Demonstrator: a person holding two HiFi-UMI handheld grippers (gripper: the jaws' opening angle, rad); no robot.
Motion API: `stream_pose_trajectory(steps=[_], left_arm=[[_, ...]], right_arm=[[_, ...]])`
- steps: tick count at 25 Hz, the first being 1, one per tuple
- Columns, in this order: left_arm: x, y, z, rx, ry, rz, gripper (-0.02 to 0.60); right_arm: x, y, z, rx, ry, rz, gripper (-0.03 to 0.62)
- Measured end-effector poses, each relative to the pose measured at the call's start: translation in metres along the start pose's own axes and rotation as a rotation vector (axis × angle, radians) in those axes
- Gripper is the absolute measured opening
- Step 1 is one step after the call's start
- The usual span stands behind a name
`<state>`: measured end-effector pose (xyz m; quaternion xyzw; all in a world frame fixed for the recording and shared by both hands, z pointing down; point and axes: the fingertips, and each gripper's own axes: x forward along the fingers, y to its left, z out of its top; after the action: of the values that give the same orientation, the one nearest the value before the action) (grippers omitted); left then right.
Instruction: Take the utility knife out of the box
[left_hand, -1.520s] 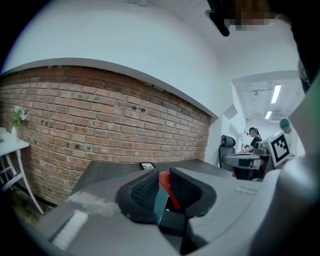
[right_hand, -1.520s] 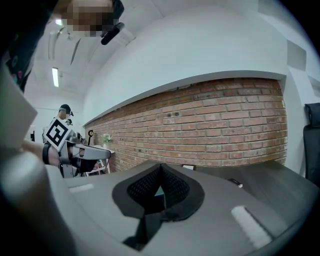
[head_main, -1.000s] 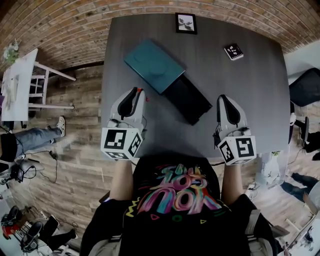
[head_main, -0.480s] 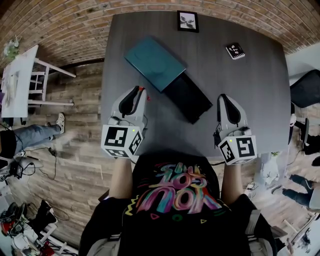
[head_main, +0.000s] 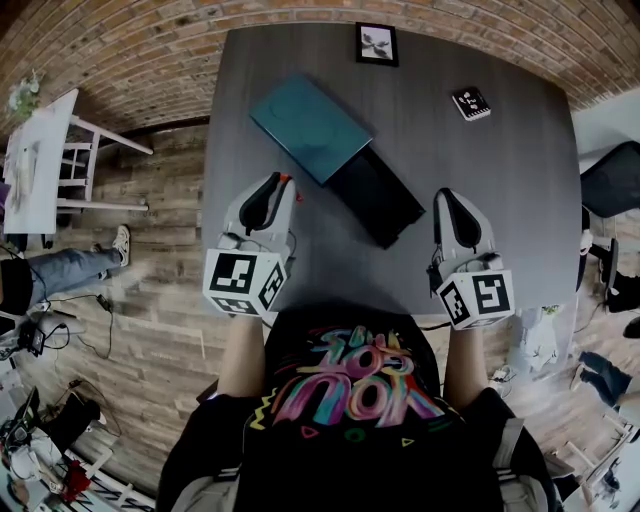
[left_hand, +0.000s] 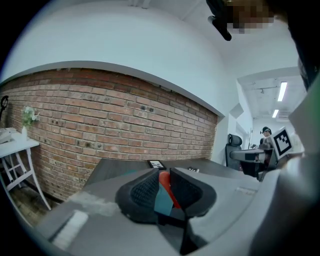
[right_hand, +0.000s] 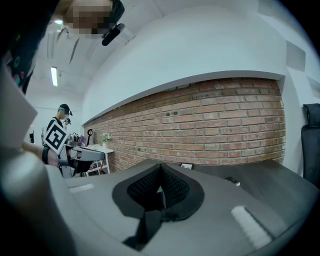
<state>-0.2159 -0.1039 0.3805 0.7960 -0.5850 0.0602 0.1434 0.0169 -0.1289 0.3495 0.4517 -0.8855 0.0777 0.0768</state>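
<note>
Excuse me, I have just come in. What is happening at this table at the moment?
A person stands at a dark grey table with a two-jaw gripper in each hand. The left gripper is clamped on a small red-orange object, apparently the utility knife. The right gripper is shut and empty. Both hover near the table's front edge. Further back lies the box: a teal lid slid partly off a black tray.

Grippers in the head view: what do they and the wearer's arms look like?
The left gripper and right gripper are matching light grey shells tapering to black jaws with ribbed black pads. Each carries a white cube with black square markers at its rear. The person wears a black T-shirt with multicoloured lettering; the forearms are unsleeved.
</note>
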Motion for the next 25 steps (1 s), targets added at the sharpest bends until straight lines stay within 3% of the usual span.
stream_pose_trajectory(steps=[25], left_arm=[[0.0028,-0.0066,-0.0028,0.017,0.015,-0.018,0.074]], right_arm=[[-0.0062,0.0042,-0.0065,-0.008,0.014,0.017,-0.002]])
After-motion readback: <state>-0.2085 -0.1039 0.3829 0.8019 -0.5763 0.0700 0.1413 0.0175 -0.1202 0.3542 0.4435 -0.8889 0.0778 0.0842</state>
